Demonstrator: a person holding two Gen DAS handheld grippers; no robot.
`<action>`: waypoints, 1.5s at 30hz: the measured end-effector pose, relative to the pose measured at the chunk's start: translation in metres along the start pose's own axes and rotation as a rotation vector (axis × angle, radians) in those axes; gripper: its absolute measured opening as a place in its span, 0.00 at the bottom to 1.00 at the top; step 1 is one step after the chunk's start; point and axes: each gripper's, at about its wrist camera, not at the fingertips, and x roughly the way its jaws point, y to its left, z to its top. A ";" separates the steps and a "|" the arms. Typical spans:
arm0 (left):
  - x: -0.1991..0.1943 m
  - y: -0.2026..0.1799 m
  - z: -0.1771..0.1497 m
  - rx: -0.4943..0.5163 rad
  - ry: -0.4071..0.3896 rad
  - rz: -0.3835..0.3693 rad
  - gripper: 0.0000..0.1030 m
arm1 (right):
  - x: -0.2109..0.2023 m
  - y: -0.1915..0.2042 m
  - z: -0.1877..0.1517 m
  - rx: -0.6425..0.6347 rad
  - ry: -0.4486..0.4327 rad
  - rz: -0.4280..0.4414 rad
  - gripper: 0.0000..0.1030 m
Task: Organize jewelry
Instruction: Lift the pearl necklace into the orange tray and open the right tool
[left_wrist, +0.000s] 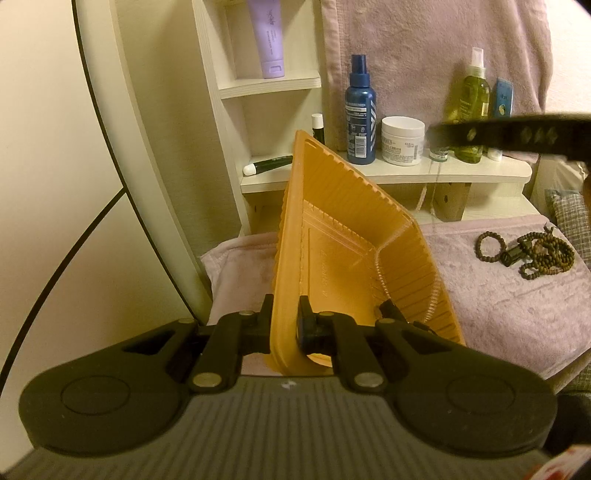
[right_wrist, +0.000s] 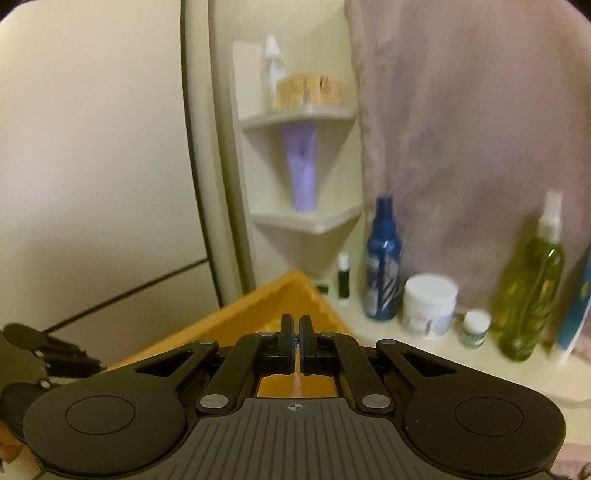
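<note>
The left claw (left_wrist: 284, 321) grips the tilted orange tray's (left_wrist: 343, 229) rim; the right claw (right_wrist: 295, 336) is clenched. Beaded jewelry (left_wrist: 532, 254) lies on the towel-covered surface (left_wrist: 498, 306), below a corner shelf (left_wrist: 461, 171) of bottles.

A blue spray bottle (left_wrist: 360, 110) was stood on the cream shelf (left_wrist: 391, 173), with a white cream jar (left_wrist: 402, 140) just to its right. Farther right, a tall yellow-green spray bottle (left_wrist: 471, 107) was seen beside a small blue box (left_wrist: 503, 98). A black tube with a white cap (left_wrist: 267, 164) was laid flat at the shelf's left end. A lilac tube (left_wrist: 266, 37) was kept in the corner shelving above. A pinkish towel (left_wrist: 424, 48) was hung behind the bottles.
</note>
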 end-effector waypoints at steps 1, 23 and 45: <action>0.000 0.000 0.000 -0.001 0.000 0.000 0.09 | 0.004 0.000 -0.002 0.003 0.014 0.004 0.02; 0.001 0.002 -0.001 -0.007 0.000 -0.003 0.09 | 0.042 0.005 -0.011 0.048 0.141 0.197 0.02; 0.001 0.003 -0.002 -0.005 -0.002 -0.003 0.09 | -0.024 -0.040 -0.040 0.173 0.051 -0.015 0.56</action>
